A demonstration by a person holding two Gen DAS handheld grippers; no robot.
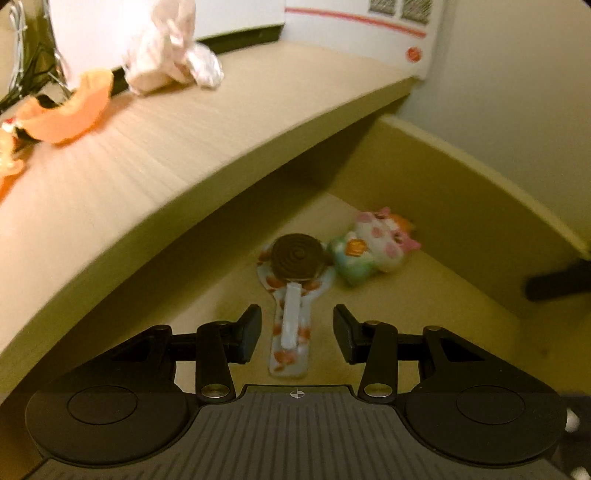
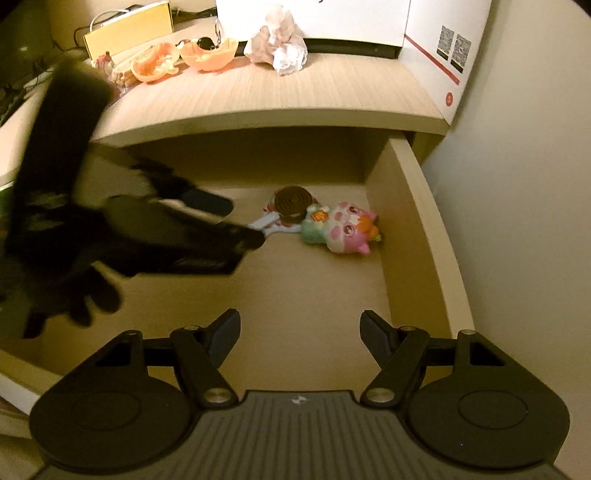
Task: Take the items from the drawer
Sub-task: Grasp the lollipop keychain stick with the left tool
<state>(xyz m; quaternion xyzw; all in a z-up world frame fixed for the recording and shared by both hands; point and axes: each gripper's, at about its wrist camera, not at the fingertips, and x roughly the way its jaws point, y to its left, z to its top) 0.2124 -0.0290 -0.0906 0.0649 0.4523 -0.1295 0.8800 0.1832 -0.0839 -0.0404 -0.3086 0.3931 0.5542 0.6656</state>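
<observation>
Drawer (image 2: 410, 206) open under the bench (image 2: 258, 92). Three items lie together in its far right part: a flat spoon rest (image 1: 288, 339) with orange spots, a dark spiral disc (image 1: 298, 259) sitting on the rest's wide end, and a pastel toy (image 1: 373, 247) just right of the disc, touching the rest.

My left gripper (image 1: 295, 332) is down inside the drawer, fingers (image 1: 249, 332) well apart, nothing held. In its own view the spoon rest's handle runs up between the two fingers, not touched by either pad. From the right view the left gripper (image 2: 247, 221) is a dark blur coming in from the left, tips near the rest's (image 2: 269, 223) handle end; whether they touch, I can't tell. A black-gloved hand (image 2: 74, 295) shows under it.

My right gripper (image 2: 299, 339) hangs over the near part of the drawer, fingers (image 2: 225, 336) wide open and empty, only bare drawer floor between them. Disc (image 2: 292, 205) and toy (image 2: 340, 229) are well beyond it, toward the far right wall.

On the bench, far side: crumpled tissue (image 2: 280, 46), two orange peel cups (image 2: 210, 55), a white box (image 2: 436, 40) with a red stripe at the right, a yellow box (image 2: 129, 33) and cables at the far left. Left view is motion-blurred, showing peel (image 1: 70, 110) and tissue (image 1: 170, 55) at upper left.
</observation>
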